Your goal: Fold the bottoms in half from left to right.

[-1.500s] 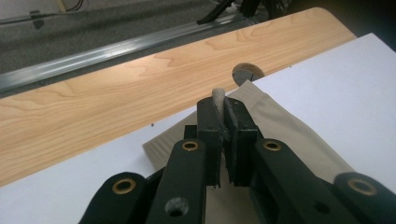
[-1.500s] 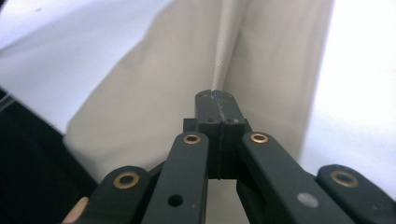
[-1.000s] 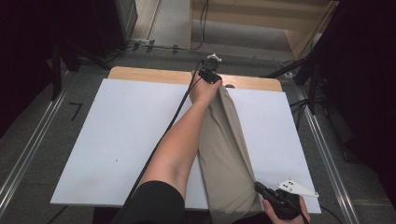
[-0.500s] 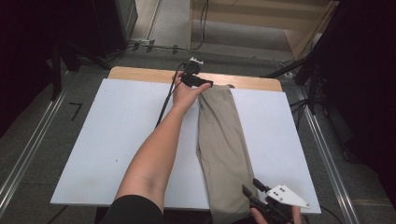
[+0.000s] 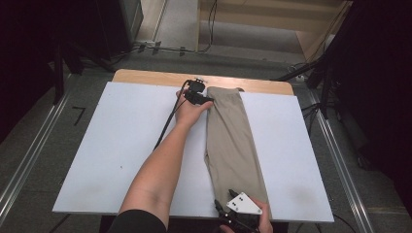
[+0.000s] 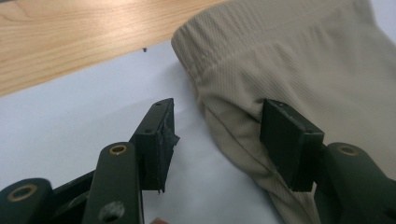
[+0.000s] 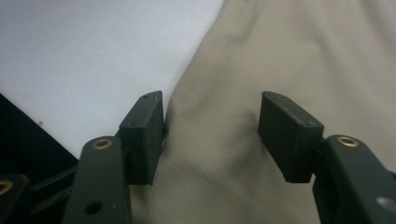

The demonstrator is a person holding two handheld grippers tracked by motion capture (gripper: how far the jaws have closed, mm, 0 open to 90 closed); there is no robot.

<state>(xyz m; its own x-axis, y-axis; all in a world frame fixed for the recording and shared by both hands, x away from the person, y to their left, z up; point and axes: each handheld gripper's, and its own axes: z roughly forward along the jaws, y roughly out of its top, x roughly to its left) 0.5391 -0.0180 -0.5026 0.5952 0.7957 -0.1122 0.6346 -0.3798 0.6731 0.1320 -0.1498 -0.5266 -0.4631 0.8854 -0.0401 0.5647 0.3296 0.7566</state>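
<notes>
High view: the worktop (image 5: 121, 160) is seen as a white sheet w/ a bare wood strip along its far edge. Folded beige trousers (image 5: 231, 145) are laid lengthwise on it, right of centre, running from the far edge to the near edge; the waistband end is at the far edge, touching the wood strip.

The left gripper (image 5: 198, 95) is held at the far edge, just beside the trousers' far left corner, w/ the forearm stretched across the worktop and a black cable trailing back along it. Left gripper view: its fingers (image 6: 156, 140) are spread wide, nothing gripped; one finger is over bare white sheet, the other rests on the fabric edge below the waistband (image 6: 280, 42).

The right gripper (image 5: 233, 213) is held at the near edge, at the trousers' near end, grey plate on top. Right gripper view: its fingers (image 7: 144, 135) are also spread wide, both against the fabric near its left edge, no fold pinched between them.
</notes>
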